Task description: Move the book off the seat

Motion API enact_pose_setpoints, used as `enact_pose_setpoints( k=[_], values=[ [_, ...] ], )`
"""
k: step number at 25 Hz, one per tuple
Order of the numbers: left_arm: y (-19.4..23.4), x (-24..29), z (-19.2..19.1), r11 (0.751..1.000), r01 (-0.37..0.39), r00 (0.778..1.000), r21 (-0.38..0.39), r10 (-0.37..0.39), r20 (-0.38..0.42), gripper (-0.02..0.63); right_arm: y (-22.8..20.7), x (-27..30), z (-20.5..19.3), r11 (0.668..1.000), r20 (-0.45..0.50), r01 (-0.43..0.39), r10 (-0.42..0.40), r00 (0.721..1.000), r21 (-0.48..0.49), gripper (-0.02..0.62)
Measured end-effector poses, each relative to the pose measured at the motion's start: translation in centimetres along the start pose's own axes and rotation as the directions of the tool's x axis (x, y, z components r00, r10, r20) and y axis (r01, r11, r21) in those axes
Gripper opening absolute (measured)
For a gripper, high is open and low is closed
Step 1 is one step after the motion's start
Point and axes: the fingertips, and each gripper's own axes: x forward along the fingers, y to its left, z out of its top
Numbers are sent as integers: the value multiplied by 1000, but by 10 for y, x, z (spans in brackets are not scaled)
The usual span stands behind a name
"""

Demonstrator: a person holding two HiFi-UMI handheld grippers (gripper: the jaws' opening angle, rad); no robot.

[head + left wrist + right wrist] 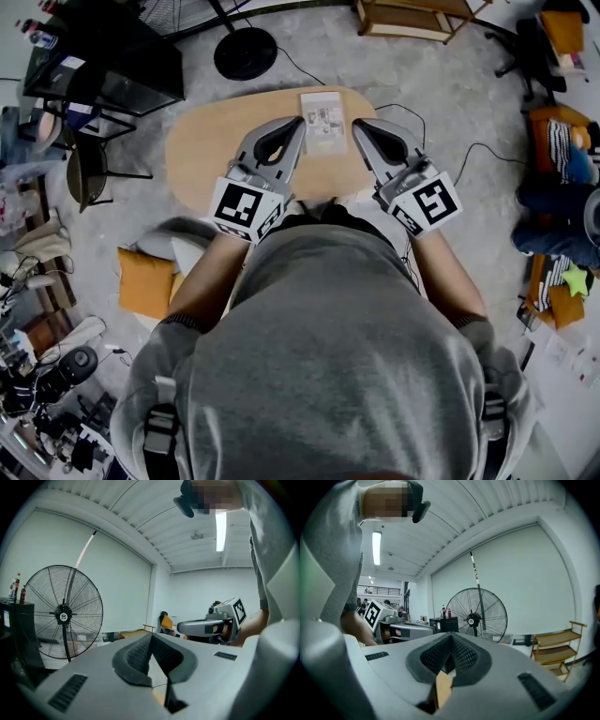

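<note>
A thin pale book [323,120] lies flat at the far edge of an oval wooden top [211,141], seen from above in the head view. My left gripper [298,123] hovers just left of the book with its jaws shut and empty. Just right of the book, my right gripper [357,126] is held the same way, also shut with nothing in it. Both point forward and level. In the left gripper view the left gripper [151,637] has its pads meeting at the tips. The right gripper [451,636] shows the same in its own view. Neither gripper view shows the book.
A standing fan's round base [245,52] sits beyond the wooden top, the fan [63,613] upright ahead. A black desk [103,56] and chair stand at far left. An orange cushion [145,281] lies near left, a wooden shelf [412,19] far right.
</note>
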Motion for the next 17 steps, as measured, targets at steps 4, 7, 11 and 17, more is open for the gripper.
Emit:
enact_pose_setpoints(
  k=[4, 7, 11, 17],
  values=[
    [4, 0, -2, 1000, -7, 1000, -3, 7, -3, 15, -2, 2, 0, 1000, -3, 0, 0, 1000, 2, 5],
    [5, 1, -4, 1000, -7, 1000, -3, 7, -6, 15, -4, 5, -1, 1000, -6, -1, 1, 1000, 4, 5],
    [7, 3, -5, 1000, -8, 1000, -3, 8, -9, 15, -6, 6, -1, 1000, -9, -3, 3, 1000, 5, 6],
    [7, 6, -9, 1000, -4, 1000, -10, 4, -17, 15, -9, 7, -5, 1000, -13, -5, 5, 1000, 9, 6]
  ],
)
